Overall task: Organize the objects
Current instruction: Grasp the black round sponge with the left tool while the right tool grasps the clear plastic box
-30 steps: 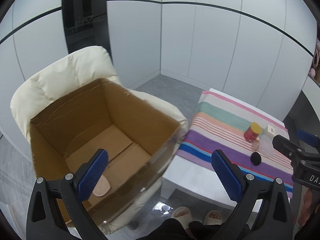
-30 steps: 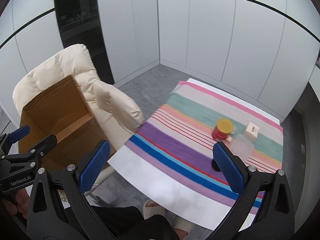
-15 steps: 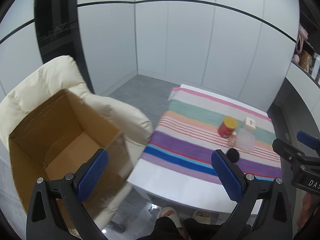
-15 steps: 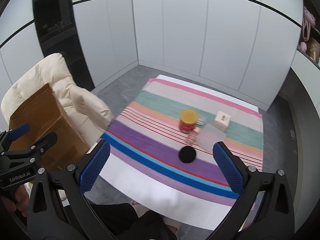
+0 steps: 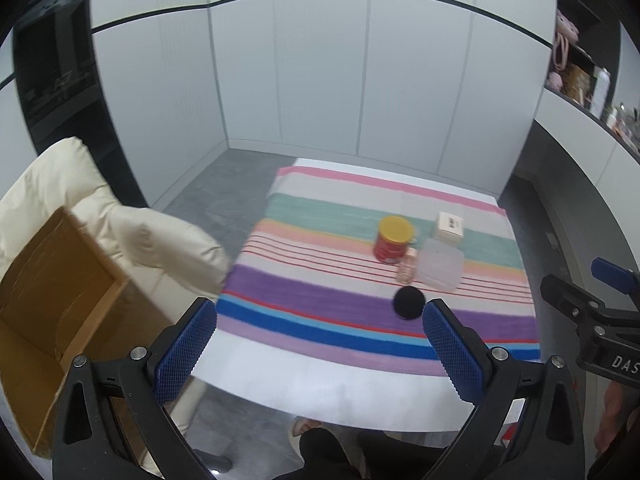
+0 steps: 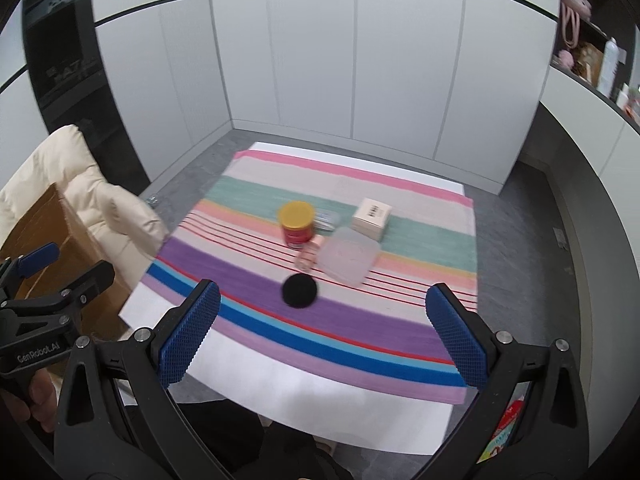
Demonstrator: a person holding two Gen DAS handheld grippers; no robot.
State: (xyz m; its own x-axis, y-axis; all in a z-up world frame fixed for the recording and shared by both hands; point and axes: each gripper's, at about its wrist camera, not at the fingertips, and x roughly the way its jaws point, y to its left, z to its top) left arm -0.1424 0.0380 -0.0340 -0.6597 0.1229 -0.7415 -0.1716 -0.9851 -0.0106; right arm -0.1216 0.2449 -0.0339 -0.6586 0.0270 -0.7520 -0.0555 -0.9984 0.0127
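Both the left gripper [image 5: 320,344] and the right gripper [image 6: 322,332] are spread wide and hold nothing, raised above the near edge of the striped cloth [image 6: 248,272]. The black disc [image 6: 299,290] lies ahead between the right gripper's fingers, apart from them. Beyond it stand the red jar [image 6: 297,229], small pink bottle [image 6: 307,255], clear container [image 6: 349,261] and white box [image 6: 372,218]. The cardboard box [image 5: 52,280] sits on the cream chair [image 5: 160,248], left of the table.

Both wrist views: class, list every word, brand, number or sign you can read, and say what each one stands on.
"GenRobot.AI": on the left gripper body, right wrist view.
"DAS", cut off by the frame edge: on the right gripper body, left wrist view.
Barcode on the small white box: too small to read.
Red jar label: blurred, unreadable.
Lettering on the dark wall panel: blurred, unreadable.
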